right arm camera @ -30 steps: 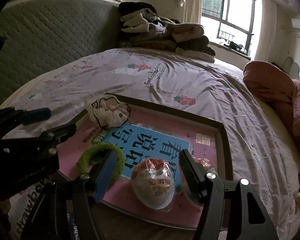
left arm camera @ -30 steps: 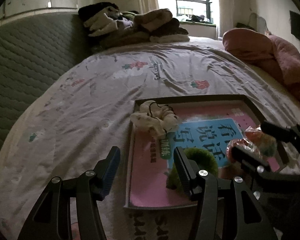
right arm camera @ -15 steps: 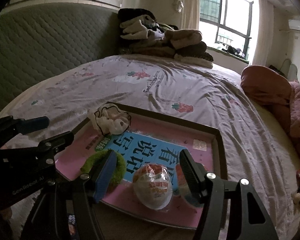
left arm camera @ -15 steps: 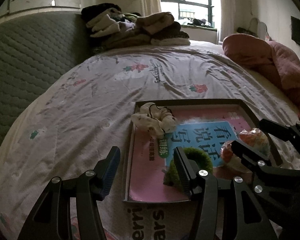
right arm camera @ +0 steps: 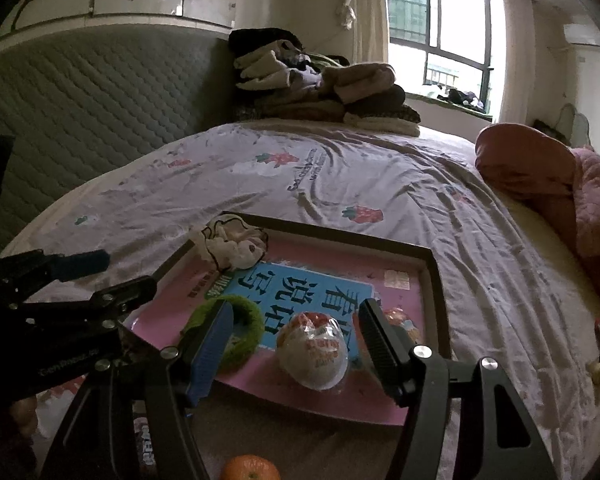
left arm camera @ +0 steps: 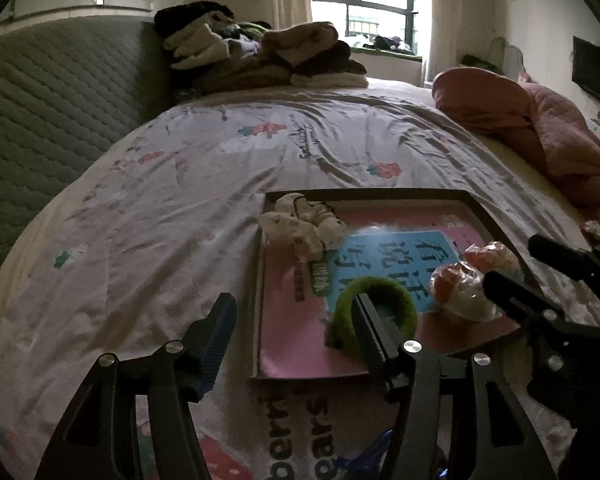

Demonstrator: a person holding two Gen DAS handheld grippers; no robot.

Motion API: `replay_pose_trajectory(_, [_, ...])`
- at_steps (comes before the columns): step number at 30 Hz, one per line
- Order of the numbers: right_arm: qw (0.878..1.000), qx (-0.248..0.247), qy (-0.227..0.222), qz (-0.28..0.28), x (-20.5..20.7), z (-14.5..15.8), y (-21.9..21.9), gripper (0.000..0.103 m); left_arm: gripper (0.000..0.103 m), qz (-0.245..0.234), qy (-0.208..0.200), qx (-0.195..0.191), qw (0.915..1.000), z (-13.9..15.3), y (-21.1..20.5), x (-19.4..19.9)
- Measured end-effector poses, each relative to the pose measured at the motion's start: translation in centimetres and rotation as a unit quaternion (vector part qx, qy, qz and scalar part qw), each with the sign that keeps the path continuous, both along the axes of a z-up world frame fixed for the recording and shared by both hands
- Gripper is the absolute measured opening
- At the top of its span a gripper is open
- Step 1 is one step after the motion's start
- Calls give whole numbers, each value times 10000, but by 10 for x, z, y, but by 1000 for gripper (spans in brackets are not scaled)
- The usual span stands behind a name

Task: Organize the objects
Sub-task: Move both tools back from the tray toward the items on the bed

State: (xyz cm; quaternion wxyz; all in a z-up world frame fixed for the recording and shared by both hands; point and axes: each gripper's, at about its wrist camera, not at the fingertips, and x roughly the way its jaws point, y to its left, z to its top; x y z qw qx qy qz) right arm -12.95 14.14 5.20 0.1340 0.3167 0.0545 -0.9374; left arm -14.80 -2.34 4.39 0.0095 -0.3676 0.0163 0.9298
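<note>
Two grippers above bed, neither holding anything. Left gripper (left arm camera: 294, 326): jaws just widened, nothing between them. Dark-framed tray (right arm camera: 434, 276) holds, left to right: white scrunchie (right arm camera: 236, 246) at far corner, green scrunchie (right arm camera: 242, 330), wrapped chocolate egg (right arm camera: 314, 350). Right gripper (right arm camera: 294, 336): jaws apart, straddling egg without touching. Mandarin (right arm camera: 250, 468) at bottom edge.

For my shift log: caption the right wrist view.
Open right gripper above a plastic-wrapped egg-shaped toy in a black-rimmed pink tray.
</note>
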Motion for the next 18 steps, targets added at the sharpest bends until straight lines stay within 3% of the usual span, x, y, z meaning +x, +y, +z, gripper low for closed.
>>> replay_pose_trajectory(10, [9999,16,28,98,15,1,2,65,62,-37,55,100,9999,3,-13,25])
replay_pose_trajectory(18, [9997,100,53,234,28,1,3,65,62,-321,-85,-89,9994,-7,-5,44])
